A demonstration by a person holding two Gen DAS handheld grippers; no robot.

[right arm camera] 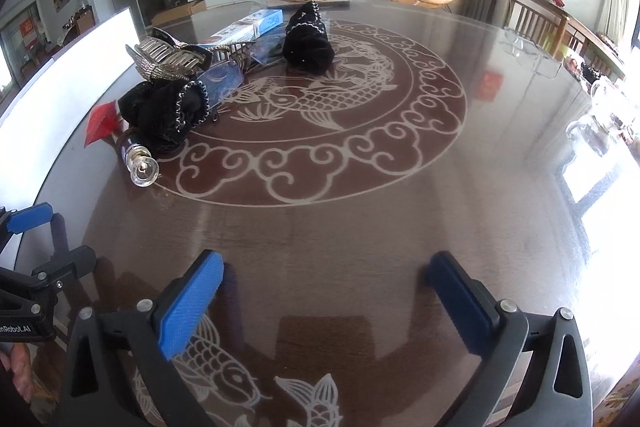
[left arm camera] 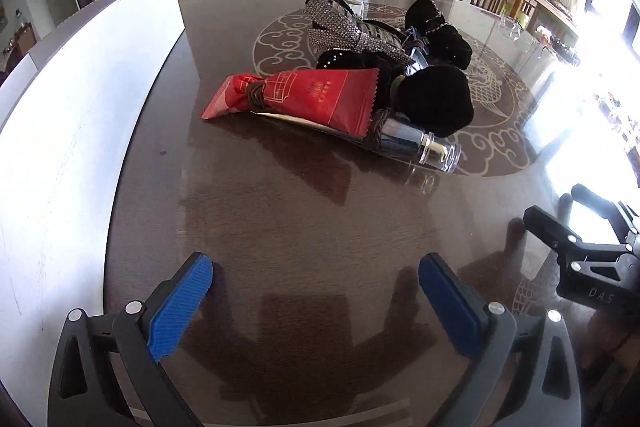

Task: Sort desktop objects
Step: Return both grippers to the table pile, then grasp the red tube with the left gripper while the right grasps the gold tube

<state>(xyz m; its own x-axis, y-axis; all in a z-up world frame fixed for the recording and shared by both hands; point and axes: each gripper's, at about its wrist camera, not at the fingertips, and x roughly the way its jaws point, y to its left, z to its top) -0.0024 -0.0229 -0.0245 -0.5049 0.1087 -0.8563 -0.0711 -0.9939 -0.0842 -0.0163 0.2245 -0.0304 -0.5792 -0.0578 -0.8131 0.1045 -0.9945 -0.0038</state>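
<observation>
Both grippers sit wide apart and empty over the dark glossy table (right arm camera: 360, 227). We read the left gripper (left arm camera: 316, 277) as fully spread, nothing between its blue pads (left arm camera: 180, 307); the right gripper (right arm camera: 324, 277) looks just as wide, also with nothing held.

The clutter pile lies ahead of both, well apart from the fingertips. Straight ahead of the left gripper lies the red snack packet (left arm camera: 312, 95), tied with a brown hair band (left arm camera: 256, 93). Just behind and to its right lies a clear-capped glass bottle (left arm camera: 416, 143), touching the packet and a black velvet scrunchie (left arm camera: 436, 99). Further ahead are rhinestone hair clips (left arm camera: 340, 31). From the right gripper the same pile sits ahead and to the left, with the bottle (right arm camera: 136, 155) nearest and another black velvet piece (right arm camera: 308, 43) further ahead, apart from the heap. A white box wall (left arm camera: 80, 107) runs along the left gripper's left side; likely the drop place, though we cannot confirm.

Step in hand, as we judge it: approach and pick one item. We advise taking the red packet first, since it is the nearest and lies on top. Come in low, straddle its narrow width, close gently so the bottle does not roll. Keep the right gripper clear of the left.
</observation>
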